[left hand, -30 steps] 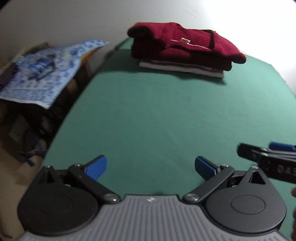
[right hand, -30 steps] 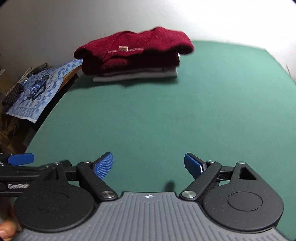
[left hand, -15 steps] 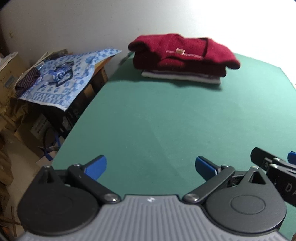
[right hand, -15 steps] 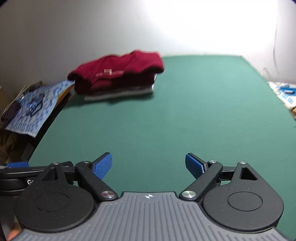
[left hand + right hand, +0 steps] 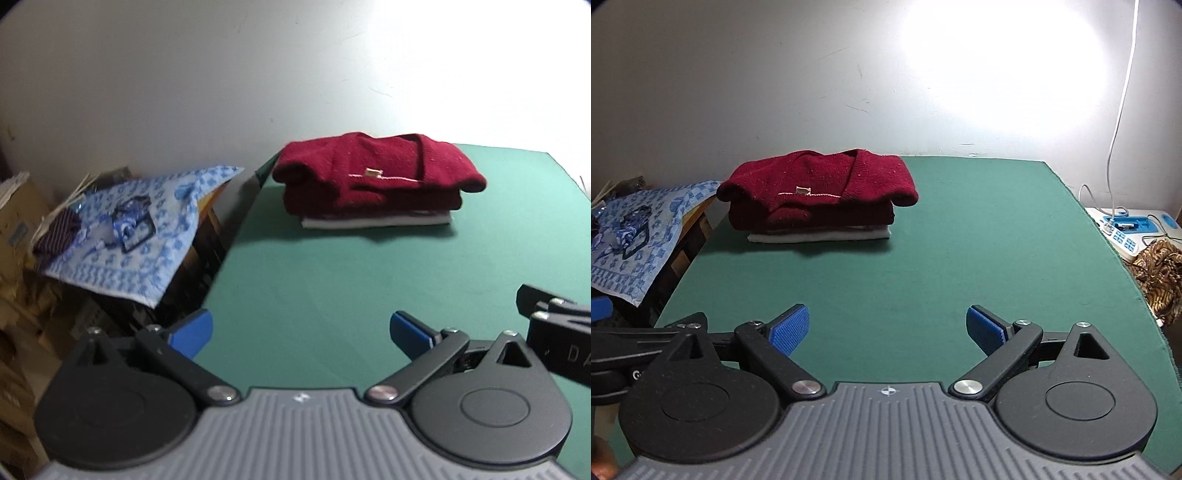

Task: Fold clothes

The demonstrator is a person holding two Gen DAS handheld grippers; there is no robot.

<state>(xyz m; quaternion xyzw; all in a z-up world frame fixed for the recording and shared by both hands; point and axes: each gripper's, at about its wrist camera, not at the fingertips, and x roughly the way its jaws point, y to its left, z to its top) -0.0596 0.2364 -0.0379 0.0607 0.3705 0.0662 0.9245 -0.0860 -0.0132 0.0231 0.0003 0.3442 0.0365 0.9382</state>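
Each gripper has a ribbed grey housing flanked by two round black discs, from which black link arms run forward on silver screws to blue pads. The left gripper [image 5: 301, 330] has smooth-looking blue fingertips [image 5: 192, 330], though blur may hide any texture; the right gripper [image 5: 888, 326] shows finely ridged pads [image 5: 984, 328]. A small compass-like emblem marks each housing's front edge, and white lettering, partly cut off, sits on the black side bars.
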